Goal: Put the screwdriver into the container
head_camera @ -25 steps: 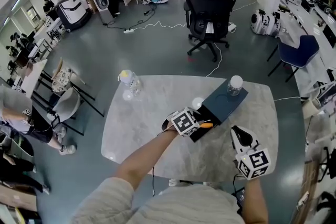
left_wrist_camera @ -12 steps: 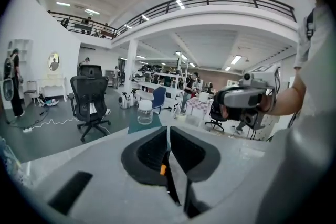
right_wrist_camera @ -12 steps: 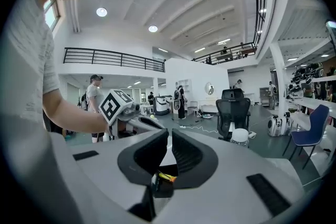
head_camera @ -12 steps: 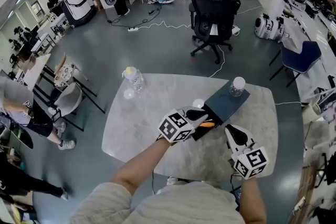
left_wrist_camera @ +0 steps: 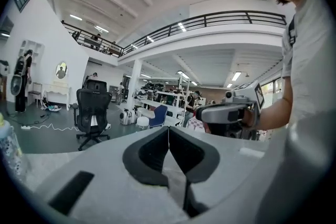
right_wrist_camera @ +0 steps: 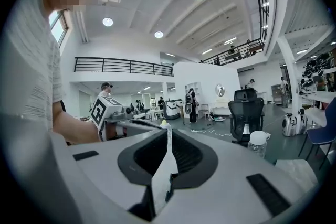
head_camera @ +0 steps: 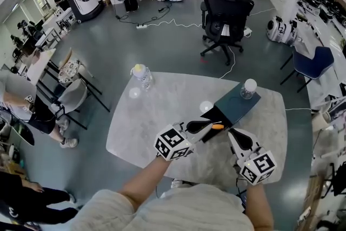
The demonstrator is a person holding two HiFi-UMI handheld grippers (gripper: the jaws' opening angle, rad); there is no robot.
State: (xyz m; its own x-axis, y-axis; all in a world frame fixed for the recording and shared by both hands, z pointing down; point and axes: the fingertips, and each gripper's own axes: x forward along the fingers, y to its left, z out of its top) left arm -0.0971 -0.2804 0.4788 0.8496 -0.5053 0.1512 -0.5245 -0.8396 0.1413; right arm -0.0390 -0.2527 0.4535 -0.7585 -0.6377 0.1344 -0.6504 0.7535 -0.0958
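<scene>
We see the screwdriver (head_camera: 217, 127) as a short orange piece at the container's (head_camera: 242, 104) near end on the bench (head_camera: 140, 121). It lies just beyond the left gripper (head_camera: 207, 125), roughly along its line. The right gripper (head_camera: 232, 134) is beside it. Both grippers' fingers are closed and empty.

My table (head_camera: 151, 116) looks like pale, smooth stone with faint veining. The container (head_camera: 238, 107) at its far right is dark and matt. The screwdriver (head_camera: 216, 127) handle is orange, plastic-looking. My left gripper (left_wrist_camera: 168, 131) and right gripper (right_wrist_camera: 168, 132) have matt grey plastic shells and black pads.
</scene>
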